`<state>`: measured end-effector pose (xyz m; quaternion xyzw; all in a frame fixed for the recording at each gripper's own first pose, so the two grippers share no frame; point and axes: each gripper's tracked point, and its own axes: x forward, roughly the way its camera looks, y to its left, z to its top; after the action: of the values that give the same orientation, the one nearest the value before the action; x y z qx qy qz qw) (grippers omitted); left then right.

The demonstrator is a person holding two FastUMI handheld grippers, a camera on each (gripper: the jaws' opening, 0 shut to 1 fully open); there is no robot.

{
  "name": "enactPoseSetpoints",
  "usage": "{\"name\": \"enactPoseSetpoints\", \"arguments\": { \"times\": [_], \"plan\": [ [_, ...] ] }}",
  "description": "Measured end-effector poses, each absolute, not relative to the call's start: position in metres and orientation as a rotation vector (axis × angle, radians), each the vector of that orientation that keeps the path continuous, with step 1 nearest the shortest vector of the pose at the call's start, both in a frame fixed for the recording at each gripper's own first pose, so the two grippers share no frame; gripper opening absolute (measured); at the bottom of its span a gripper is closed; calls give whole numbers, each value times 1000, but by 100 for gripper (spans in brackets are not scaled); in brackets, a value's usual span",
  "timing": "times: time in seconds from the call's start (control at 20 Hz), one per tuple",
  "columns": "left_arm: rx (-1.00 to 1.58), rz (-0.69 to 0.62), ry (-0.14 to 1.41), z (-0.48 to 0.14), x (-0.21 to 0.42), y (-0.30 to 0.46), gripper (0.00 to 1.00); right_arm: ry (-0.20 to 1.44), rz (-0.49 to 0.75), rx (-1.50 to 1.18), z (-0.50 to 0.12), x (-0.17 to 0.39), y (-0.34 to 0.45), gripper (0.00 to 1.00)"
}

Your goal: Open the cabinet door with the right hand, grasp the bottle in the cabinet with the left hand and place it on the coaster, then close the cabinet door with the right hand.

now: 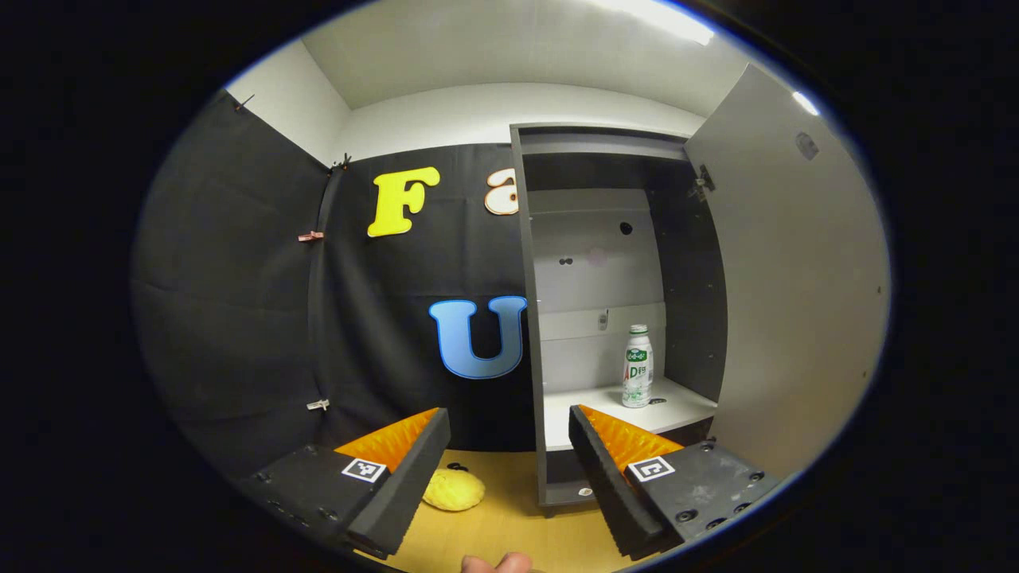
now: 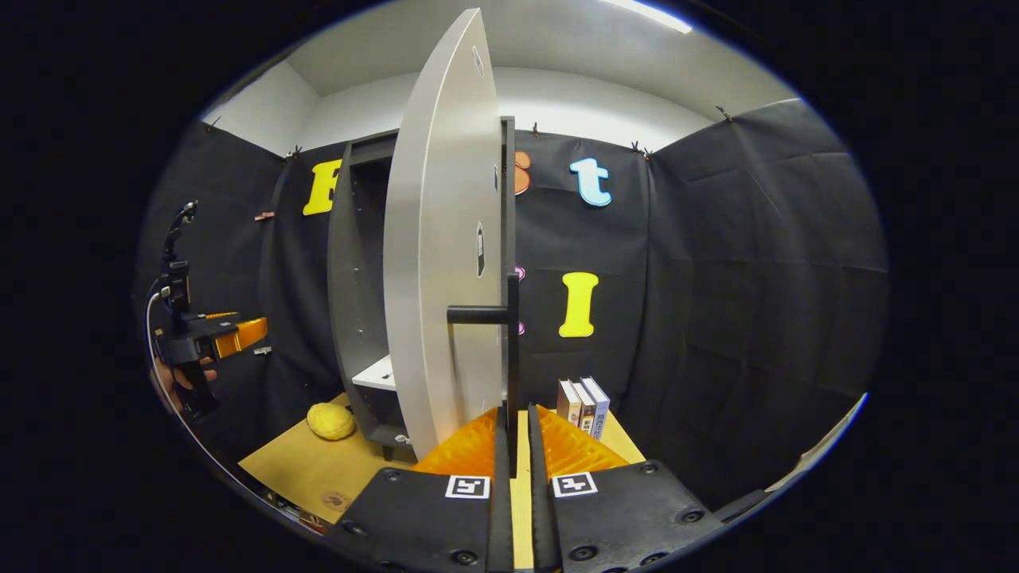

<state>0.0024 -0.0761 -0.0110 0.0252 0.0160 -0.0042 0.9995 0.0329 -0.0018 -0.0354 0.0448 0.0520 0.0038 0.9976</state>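
Observation:
The grey cabinet (image 1: 529, 318) stands open, its door (image 1: 796, 302) swung wide to the right. A white bottle (image 1: 637, 366) with a green label stands upright on the white shelf (image 1: 589, 410) inside. My left gripper (image 1: 507, 414) is open and hangs short of the cabinet, left of the bottle and apart from it. In the right gripper view the door (image 2: 438, 263) is seen almost edge-on. My right gripper (image 2: 513, 418) is shut on the black vertical bar of the door handle (image 2: 512, 334). A small round tan coaster (image 2: 336, 500) lies near the table's front edge.
A yellow lumpy object (image 1: 454, 488) lies on the wooden table (image 1: 509, 517) left of the cabinet's foot. Three books (image 2: 585, 406) stand upright right of the cabinet. A hand holds the left gripper (image 2: 219, 334) at the far left.

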Motion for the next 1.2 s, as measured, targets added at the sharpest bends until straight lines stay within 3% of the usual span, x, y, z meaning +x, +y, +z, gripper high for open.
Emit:
{"name": "enactPoseSetpoints", "arguments": {
  "times": [0.5, 0.65, 0.9, 1.2],
  "plan": [
    [61, -81, 31, -12, 48, -157, 92, 70, 36, 101, -31, 33, -19, 13],
    [59, -137, 23, -13, 70, -198, 94, 69, 35, 135, -32, 33, -27, 37],
    [54, -217, 20, -21, 131, -275, 93, 23, 34, 203, -23, 35, -41, 99],
    [50, -163, 52, -56, 225, -313, 96, 13, 106, 242, -17, 28, -43, 99]
  ]
}}
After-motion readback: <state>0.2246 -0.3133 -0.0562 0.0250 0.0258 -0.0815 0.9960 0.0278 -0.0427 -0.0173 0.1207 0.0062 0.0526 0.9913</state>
